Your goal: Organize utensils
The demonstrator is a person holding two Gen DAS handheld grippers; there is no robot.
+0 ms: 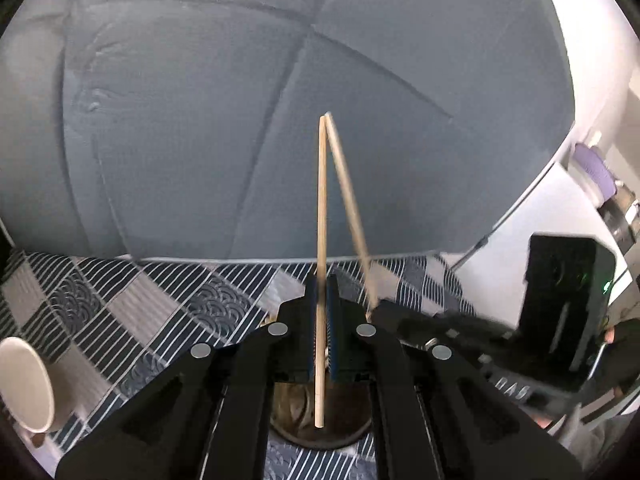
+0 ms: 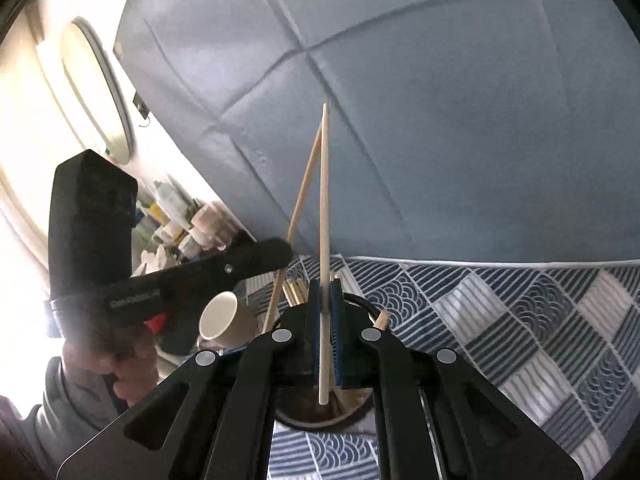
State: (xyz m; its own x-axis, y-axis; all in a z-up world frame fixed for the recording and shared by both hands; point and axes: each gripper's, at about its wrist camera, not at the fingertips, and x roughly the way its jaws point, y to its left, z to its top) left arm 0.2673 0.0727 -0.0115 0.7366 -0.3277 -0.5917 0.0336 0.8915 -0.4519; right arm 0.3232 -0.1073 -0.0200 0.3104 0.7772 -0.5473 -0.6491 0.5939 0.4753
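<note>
My left gripper [image 1: 321, 300] is shut on a wooden chopstick [image 1: 321, 216] that stands upright between its blue pads. My right gripper [image 2: 325, 300] is shut on a second wooden chopstick [image 2: 324, 216], also upright. The two chopsticks' upper tips meet. The right-held chopstick also shows in the left wrist view [image 1: 348, 196], and the left-held one in the right wrist view [image 2: 298, 216]. Both lower ends hang over a dark round holder [image 2: 362, 414] that shows below the jaws and holds several more chopsticks [image 2: 295, 290]. The left gripper's body shows in the right wrist view [image 2: 192, 280].
A blue and white patterned tablecloth [image 2: 520, 320] covers the table. A cream mug [image 2: 222, 318] lies on its side left of the holder; it also shows in the left wrist view [image 1: 24, 384]. A grey-blue quilted cushion [image 1: 240, 120] rises behind the table. Bottles and clutter [image 2: 180, 216] stand far left.
</note>
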